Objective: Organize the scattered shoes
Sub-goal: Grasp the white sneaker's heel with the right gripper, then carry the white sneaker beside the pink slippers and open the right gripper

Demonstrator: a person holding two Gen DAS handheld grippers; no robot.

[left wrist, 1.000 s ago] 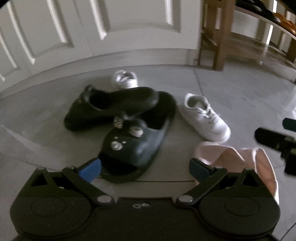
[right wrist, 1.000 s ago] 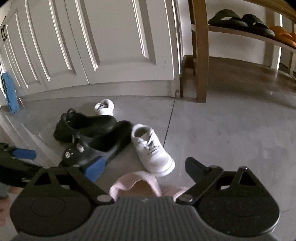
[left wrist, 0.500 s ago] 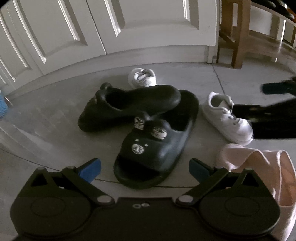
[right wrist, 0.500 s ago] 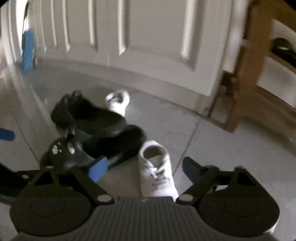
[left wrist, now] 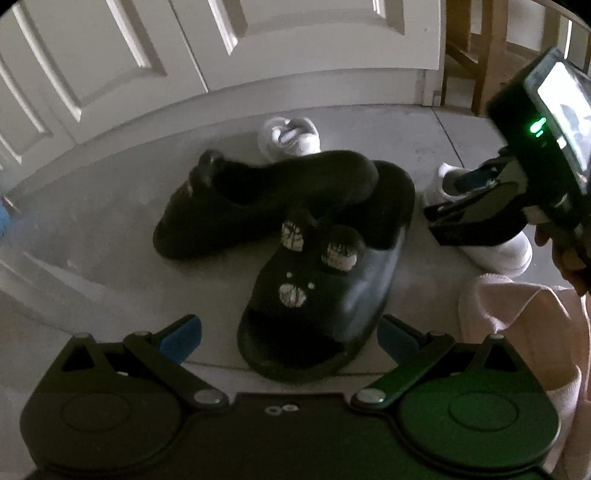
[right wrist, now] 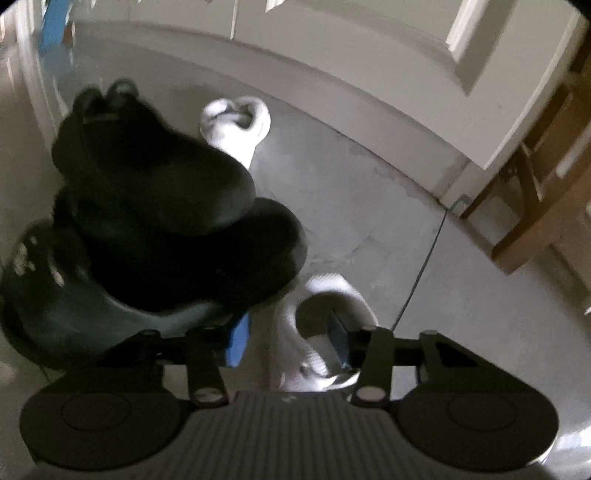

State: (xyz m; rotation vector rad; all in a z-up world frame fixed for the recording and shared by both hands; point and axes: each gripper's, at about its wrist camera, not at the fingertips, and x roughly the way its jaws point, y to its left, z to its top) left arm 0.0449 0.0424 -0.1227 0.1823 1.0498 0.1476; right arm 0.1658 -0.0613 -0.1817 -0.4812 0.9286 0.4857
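Observation:
My left gripper is open just in front of the toe of a black slide with a bear face. A second black slide lies across its heel. A small white sneaker sits behind them near the door. To the right, my right gripper is down on the nearer white sneaker. In the right wrist view the right gripper has its jaws closing on that sneaker. One pad is inside the opening, the other outside, with the side wall between them.
A pink slipper lies at the lower right, beside a person's hand. White panelled doors run along the back. A wooden shoe rack stands to the right on the grey floor. Something blue leans at the far left.
My right gripper has swung down and rolled onto the nearer white sneaker, and its jaws have narrowed around the side wall. My left gripper has edged closer to the bear-face slide, still open.

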